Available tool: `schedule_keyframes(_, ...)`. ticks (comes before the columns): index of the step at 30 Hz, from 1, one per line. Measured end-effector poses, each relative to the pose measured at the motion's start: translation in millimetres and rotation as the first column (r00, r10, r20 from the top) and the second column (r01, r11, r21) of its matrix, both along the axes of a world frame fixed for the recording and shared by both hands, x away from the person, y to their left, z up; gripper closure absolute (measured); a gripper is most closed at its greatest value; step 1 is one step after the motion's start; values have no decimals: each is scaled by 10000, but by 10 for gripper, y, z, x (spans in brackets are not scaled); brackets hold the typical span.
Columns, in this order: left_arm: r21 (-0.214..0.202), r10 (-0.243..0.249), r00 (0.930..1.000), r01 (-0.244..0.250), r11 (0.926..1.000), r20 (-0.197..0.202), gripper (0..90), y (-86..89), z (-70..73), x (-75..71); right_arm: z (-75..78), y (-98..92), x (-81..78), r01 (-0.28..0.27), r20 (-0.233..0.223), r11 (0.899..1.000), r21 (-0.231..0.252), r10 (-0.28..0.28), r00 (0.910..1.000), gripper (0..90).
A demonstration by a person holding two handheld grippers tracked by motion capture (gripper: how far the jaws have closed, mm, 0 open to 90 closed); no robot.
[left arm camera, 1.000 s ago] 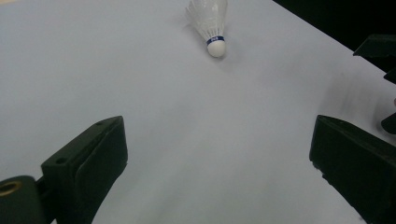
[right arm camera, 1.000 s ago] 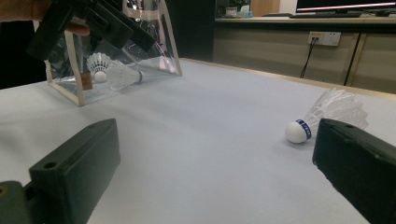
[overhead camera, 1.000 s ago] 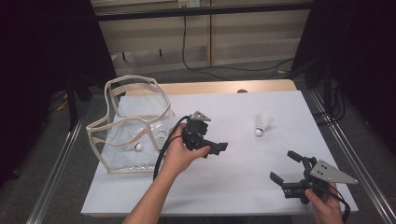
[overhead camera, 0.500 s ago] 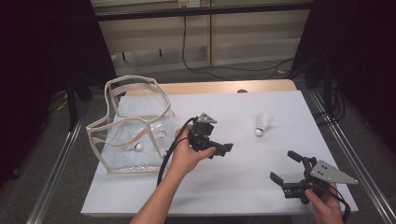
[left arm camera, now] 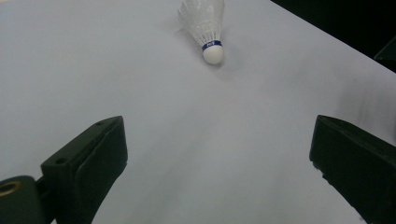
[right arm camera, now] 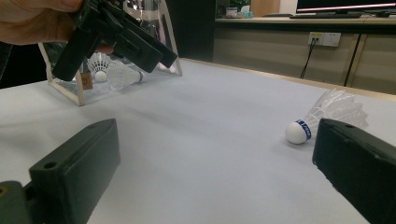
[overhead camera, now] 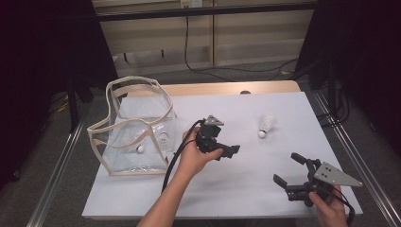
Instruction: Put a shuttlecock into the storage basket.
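Above mid-table, the left gripper (overhead camera: 226,150) hangs, fingers spread empty, pointing toward the shuttlecock (overhead camera: 265,126)

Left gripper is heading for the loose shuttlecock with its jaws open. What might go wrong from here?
1. The shuttlecock lies on its side, cork toward the left gripper; a nudge from one jaw may roll it away.
2. Closing on the feathers rather than the cork could crush them.
3. The clear bag sags unevenly, so dropping it in may miss the opening.
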State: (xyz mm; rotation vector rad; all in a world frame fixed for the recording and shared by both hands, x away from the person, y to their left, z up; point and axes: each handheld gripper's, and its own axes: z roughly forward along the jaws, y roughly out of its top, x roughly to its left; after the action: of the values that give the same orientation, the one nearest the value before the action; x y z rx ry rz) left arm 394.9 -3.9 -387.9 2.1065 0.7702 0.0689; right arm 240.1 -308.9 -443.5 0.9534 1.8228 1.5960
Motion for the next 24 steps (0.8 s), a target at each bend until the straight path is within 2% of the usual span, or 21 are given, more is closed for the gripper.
schedule_keyframes(16,131,40,9999,-38,9999,-105,37,-142,-154,57,0,-5,1,11,4,10000,43,-11,10000,5)
schedule_keyframes(24,60,63,9999,-62,10000,-116,38,-197,-199,90,0,-4,3,13,5,10000,50,-13,10000,5)
